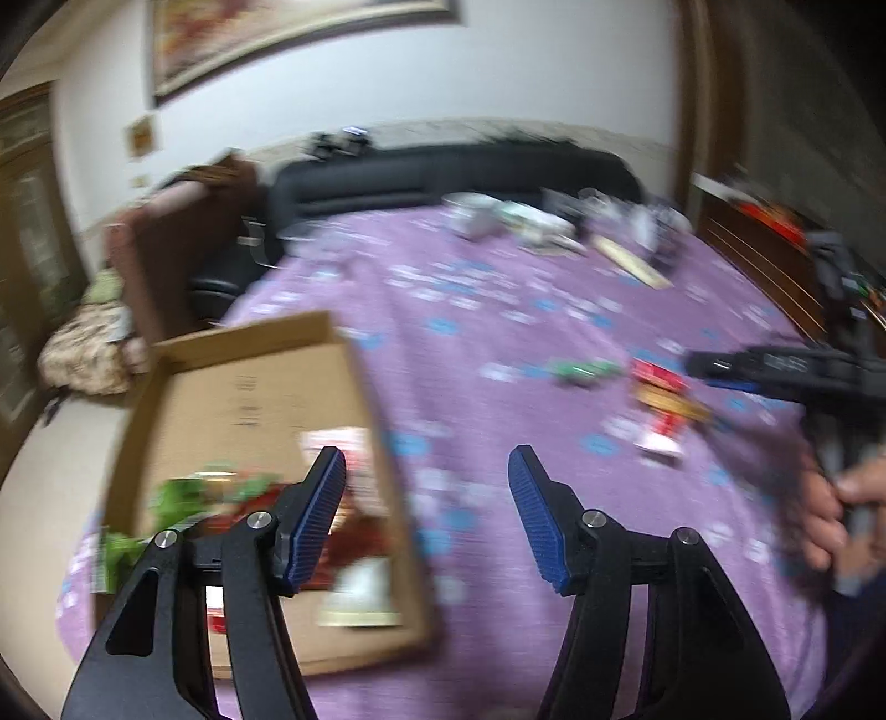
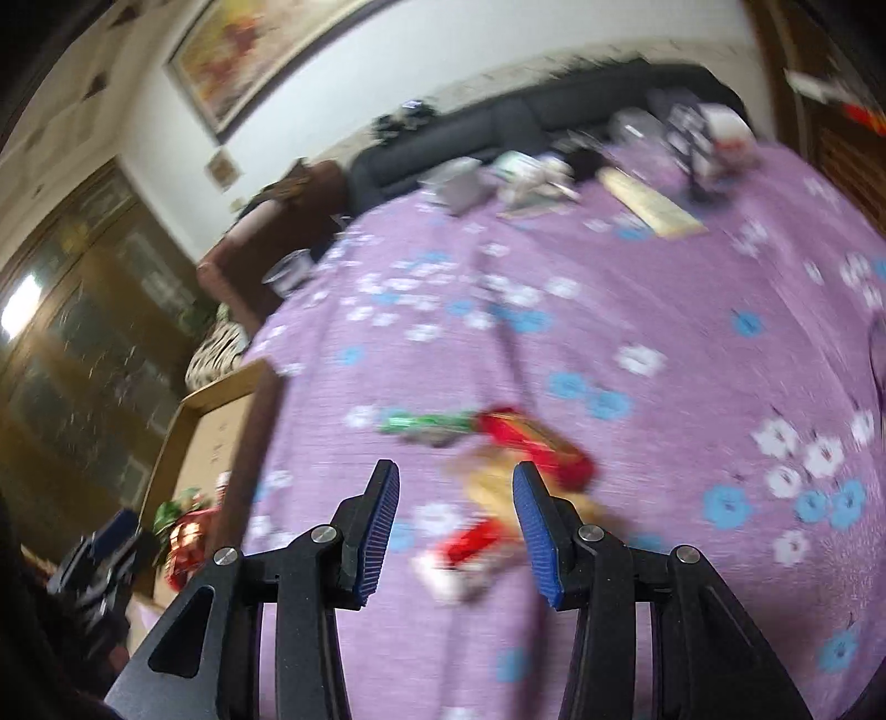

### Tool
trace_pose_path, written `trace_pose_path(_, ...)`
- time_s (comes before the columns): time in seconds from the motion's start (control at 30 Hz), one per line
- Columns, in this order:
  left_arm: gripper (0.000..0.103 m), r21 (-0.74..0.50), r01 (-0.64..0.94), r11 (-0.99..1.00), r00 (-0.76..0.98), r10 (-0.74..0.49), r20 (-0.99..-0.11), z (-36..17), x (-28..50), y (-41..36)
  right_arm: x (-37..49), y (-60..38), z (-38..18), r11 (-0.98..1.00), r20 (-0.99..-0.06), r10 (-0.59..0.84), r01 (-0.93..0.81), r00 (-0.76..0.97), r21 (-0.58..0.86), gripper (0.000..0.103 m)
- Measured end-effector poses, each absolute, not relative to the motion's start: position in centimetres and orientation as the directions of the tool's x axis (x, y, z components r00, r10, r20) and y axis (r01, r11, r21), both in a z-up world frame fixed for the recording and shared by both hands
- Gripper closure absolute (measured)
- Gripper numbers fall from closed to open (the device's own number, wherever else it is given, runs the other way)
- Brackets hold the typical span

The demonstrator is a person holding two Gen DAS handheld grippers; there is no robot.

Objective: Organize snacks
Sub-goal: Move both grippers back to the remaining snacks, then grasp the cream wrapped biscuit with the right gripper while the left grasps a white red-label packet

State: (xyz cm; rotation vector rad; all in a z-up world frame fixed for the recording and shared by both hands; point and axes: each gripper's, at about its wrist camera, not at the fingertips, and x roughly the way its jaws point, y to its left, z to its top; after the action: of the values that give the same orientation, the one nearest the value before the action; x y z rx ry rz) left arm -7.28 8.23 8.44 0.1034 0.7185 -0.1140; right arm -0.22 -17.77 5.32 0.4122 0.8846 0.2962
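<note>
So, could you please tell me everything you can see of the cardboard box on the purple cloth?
The cardboard box is shallow, brown, open-topped, its flaps standing up, with faint print on the bare floor inside. It lies flat at the near left edge of the purple flowered tablecloth. Green, red and white snack packets lie in its near half, blurred. Neither hand-held gripper touches it.

Ahead of the gripper, a purple flowered tablecloth (image 2: 637,310) covers the table. At its far edge lie a flat tan board (image 2: 650,202) and grey clutter, blurred. Beyond stand a dark sofa (image 1: 454,171) and a framed painting (image 2: 249,50).
</note>
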Motion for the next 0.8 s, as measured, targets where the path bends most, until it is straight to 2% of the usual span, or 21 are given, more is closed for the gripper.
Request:
trace_pose_path(0.2, 0.043, -0.024, 0.297, 0.955, 0.647, -0.22, -0.73, 7.7, -6.1, 3.2, 1.3, -19.6, 2.6, 0.863, -0.702, 0.453, -0.072, 0.55, 0.5, 0.055)
trace_pose_path(0.43, 0.043, 0.005, 0.355, 0.935, 0.625, -0.233, -0.745, 7.2, -6.4, 1.5, 0.6, -16.7, 2.9, 0.854, -0.697, 0.51, -0.201, 0.504, 0.479, 0.054)
trace_pose_path(0.53, 0.043, 0.013, 0.389, 0.921, 0.607, -0.245, -0.756, 7.0, -6.3, 1.2, 0.5, -15.6, 3.4, 0.888, -0.713, 0.456, -0.217, 0.533, 0.406, 0.054)
trace_pose_path(0.6, 0.043, 0.027, 0.408, 0.913, 0.599, -0.246, -0.762, 6.8, -6.0, 0.7, 1.0, -15.4, 3.2, 0.896, -0.72, 0.44, -0.203, 0.537, 0.396, 0.05)
trace_pose_path(0.73, 0.043, 0.018, 0.448, 0.894, 0.564, -0.267, -0.782, 6.1, -5.0, -0.5, 1.6, -14.6, 2.4, 0.906, -0.738, 0.423, -0.215, 0.527, 0.365, 0.05)
trace_pose_path(0.77, 0.043, 0.014, 0.46, 0.888, 0.551, -0.273, -0.789, 5.9, -4.7, -0.8, 1.3, -14.2, 2.6, 0.914, -0.739, 0.405, -0.228, 0.538, 0.336, 0.05)
trace_pose_path(0.8, 0.043, 0.011, 0.472, 0.881, 0.537, -0.278, -0.796, 5.7, -4.3, -1.2, 1.2, -13.8, 2.7, 0.922, -0.745, 0.387, -0.238, 0.544, 0.305, 0.058)
